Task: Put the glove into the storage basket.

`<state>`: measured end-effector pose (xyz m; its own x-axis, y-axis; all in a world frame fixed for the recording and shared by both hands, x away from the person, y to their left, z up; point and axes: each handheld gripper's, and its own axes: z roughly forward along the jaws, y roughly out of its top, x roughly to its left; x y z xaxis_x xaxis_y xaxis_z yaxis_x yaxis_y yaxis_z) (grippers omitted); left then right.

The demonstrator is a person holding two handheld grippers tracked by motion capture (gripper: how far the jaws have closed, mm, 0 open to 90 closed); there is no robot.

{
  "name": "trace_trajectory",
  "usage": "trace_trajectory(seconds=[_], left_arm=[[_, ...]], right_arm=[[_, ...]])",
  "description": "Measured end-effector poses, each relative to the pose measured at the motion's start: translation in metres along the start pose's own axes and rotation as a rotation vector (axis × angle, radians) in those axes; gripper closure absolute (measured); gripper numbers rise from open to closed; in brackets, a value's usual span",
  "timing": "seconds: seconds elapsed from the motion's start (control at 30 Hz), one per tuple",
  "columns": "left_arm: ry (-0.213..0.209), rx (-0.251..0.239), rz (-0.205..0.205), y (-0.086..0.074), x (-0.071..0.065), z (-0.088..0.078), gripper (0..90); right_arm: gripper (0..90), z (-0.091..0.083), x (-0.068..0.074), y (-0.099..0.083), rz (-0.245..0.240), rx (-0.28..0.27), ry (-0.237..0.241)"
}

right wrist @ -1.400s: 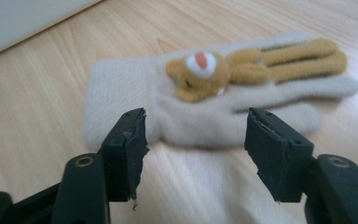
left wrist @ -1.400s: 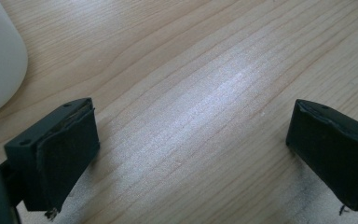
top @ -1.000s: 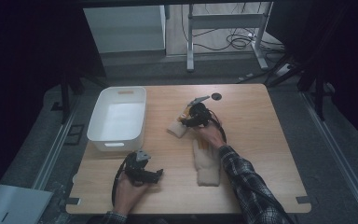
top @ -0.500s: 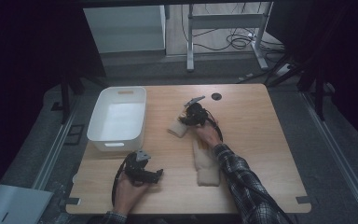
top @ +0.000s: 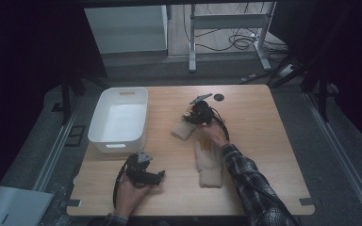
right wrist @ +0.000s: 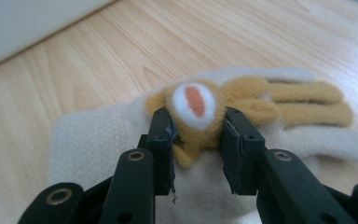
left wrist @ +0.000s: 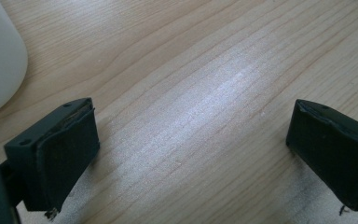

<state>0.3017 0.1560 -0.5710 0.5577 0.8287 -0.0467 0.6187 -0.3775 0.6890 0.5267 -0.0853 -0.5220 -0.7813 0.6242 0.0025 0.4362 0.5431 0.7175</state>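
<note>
A cream fleece glove [right wrist: 93, 140] with a tan animal figure sewn on it lies on the wooden table [top: 259, 141]. My right gripper [right wrist: 196, 122] is shut on the figure's round head, white with an orange oval. In the high view the right gripper [top: 190, 121] sits at the glove's [top: 179, 130] upper right edge, near the table's middle. A second cream glove [top: 208, 165] lies flat just below the right hand. My left gripper [top: 159, 176] rests near the front edge. Its jaws stand wide open over bare wood in the left gripper view [left wrist: 191, 135].
A white plastic bin [top: 118, 141] stands at the table's left; its rounded corner [left wrist: 0, 60] is close to the left gripper. A small black disc [top: 219, 97] lies near the far edge. The right half of the tabletop is bare wood.
Hardly anything differs. The right hand has edged slightly farther up the table with the glove still pinched. The left gripper has stayed where it was.
</note>
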Motion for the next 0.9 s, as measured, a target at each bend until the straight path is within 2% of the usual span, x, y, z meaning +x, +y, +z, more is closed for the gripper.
trace_trajectory(seconds=[0.67, 0.9], left_arm=[[0.0, 0.0, 0.001, 0.0, 0.0, 0.0, 2.2], [0.001, 0.0, 0.002, 0.0, 0.0, 0.0, 2.2]], right_arm=[[66.1, -0.056, 0.008, 0.006, -0.047, -0.038, 0.069], [66.0, -0.079, 0.017, 0.005, -0.093, -0.037, 0.098]])
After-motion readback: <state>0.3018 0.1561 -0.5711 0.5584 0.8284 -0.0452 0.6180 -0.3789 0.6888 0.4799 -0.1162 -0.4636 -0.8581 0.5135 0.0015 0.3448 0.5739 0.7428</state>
